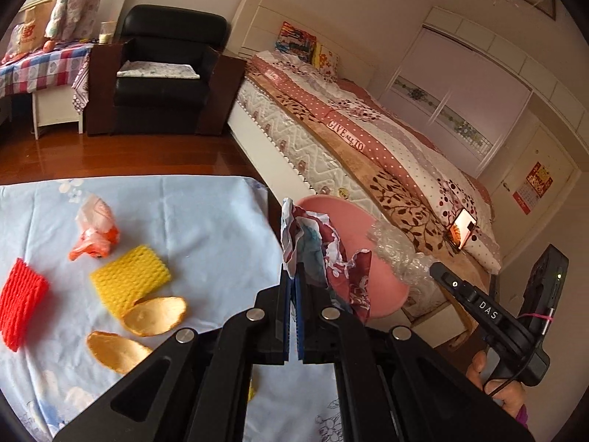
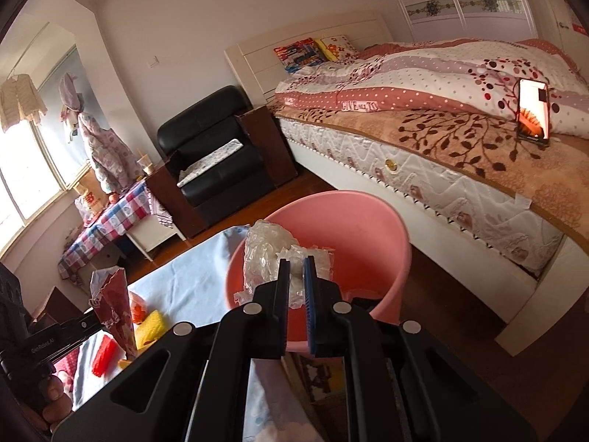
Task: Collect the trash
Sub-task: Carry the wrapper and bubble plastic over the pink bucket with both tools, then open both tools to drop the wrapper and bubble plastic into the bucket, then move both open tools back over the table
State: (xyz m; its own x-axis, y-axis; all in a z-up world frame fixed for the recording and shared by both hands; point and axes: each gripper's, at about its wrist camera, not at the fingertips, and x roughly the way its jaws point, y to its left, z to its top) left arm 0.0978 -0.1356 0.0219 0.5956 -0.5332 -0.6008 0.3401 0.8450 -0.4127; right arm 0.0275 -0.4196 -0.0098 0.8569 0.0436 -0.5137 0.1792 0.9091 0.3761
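Observation:
My left gripper [image 1: 293, 276] is shut on a crumpled dark-red floral wrapper [image 1: 324, 254] and holds it beside the pink bin [image 1: 383, 276], at the table's right edge. My right gripper [image 2: 295, 269] is shut on clear bubble wrap [image 2: 268, 254] and holds it over the pink bin's [image 2: 368, 228] near rim. The bubble wrap also shows in the left wrist view [image 1: 397, 250], and the wrapper in the right wrist view [image 2: 110, 302]. On the blue tablecloth [image 1: 184, 213] lie a crumpled orange-white bag [image 1: 95, 232], a yellow foam net [image 1: 129, 280], a red foam net [image 1: 22, 302] and two orange peels [image 1: 154, 315].
A bed [image 1: 368, 140] with a patterned quilt stands right of the bin, with a lit phone [image 2: 533, 112] on it. A black armchair [image 1: 165, 70] and a checked-cloth side table [image 1: 40, 70] stand beyond on the wooden floor [image 1: 110, 158].

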